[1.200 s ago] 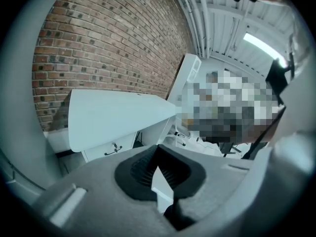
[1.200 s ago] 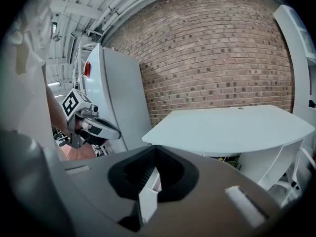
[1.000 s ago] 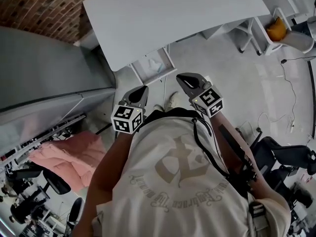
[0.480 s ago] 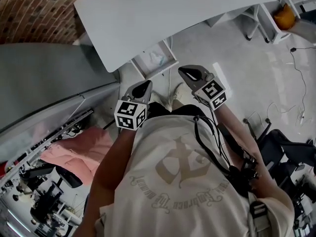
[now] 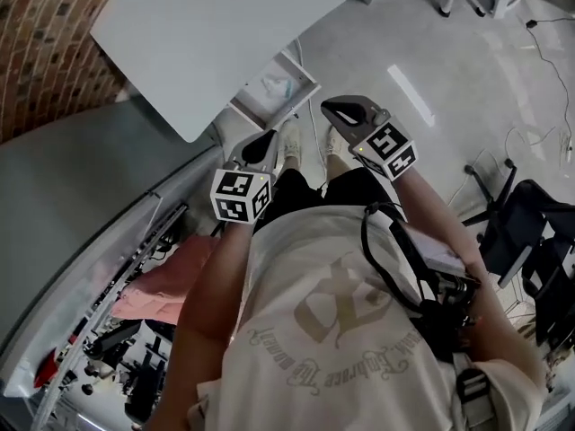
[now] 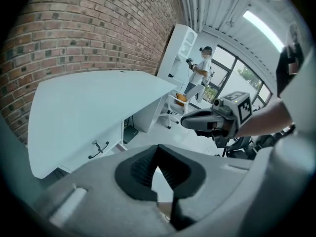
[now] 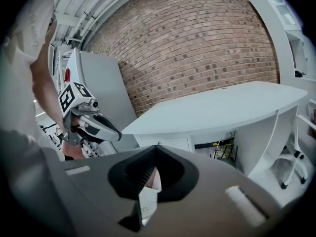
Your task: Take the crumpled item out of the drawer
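Under the white table (image 5: 216, 34) a white drawer (image 5: 303, 84) stands pulled out, with a pale crumpled item (image 5: 274, 86) lying inside. Both grippers hang over the floor in front of the person's chest, short of the drawer. My left gripper (image 5: 267, 138) is shut and empty, below and a little left of the drawer. My right gripper (image 5: 331, 109) is also shut and empty, just right of the drawer. In the left gripper view the drawer front with its black handle (image 6: 98, 147) sits under the tabletop, and the right gripper (image 6: 190, 122) crosses ahead.
A brick wall (image 5: 36, 52) and a grey cabinet (image 5: 81, 214) stand to the left. Pink cloth (image 5: 166, 277) lies beside racks of gear. A dark chair (image 5: 526, 232) is at the right. A person (image 6: 200, 75) stands far off by white shelving.
The head view has swung, so the table and drawer sit higher and further left in it. Both grippers stay shut and empty in about the same place before the chest.
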Motion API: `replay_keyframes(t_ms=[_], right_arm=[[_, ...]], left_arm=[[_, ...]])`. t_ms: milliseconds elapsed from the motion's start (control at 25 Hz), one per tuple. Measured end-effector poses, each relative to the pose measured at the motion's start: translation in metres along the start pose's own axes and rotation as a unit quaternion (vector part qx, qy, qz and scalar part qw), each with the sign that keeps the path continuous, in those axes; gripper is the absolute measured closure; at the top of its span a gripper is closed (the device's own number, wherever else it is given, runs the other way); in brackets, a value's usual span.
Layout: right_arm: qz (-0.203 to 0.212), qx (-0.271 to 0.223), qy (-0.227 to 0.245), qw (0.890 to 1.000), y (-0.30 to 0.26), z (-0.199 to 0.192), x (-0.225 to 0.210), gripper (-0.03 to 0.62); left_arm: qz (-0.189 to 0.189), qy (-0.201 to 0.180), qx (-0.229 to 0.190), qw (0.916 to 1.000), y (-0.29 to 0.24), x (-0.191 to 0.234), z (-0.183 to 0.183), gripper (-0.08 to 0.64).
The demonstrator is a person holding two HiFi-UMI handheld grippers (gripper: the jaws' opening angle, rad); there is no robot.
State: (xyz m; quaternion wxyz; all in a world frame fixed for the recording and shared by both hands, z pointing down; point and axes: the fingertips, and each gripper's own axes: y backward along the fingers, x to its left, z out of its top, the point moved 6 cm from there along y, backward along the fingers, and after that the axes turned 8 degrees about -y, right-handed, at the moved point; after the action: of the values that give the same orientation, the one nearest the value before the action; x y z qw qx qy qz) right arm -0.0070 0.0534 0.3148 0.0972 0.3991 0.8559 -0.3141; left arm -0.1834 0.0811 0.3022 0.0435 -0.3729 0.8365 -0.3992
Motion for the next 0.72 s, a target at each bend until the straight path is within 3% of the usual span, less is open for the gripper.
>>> replay_keyframes(t_ms=[280,720], right_arm=[[-0.053,-0.005,-0.048,0.997,-0.02,-0.029,-0.014,0.584],[-0.069,-0.014,-0.066,0.995,-0.044,-0.048,-0.044,0.584]], left_arm=[[-0.04,-0.011,0.041,0.9983,-0.026,0.027,-0.027,0.557],[-0.059,-0.034,0.077,0.9947,-0.069,0.044,-0.047,0.557]])
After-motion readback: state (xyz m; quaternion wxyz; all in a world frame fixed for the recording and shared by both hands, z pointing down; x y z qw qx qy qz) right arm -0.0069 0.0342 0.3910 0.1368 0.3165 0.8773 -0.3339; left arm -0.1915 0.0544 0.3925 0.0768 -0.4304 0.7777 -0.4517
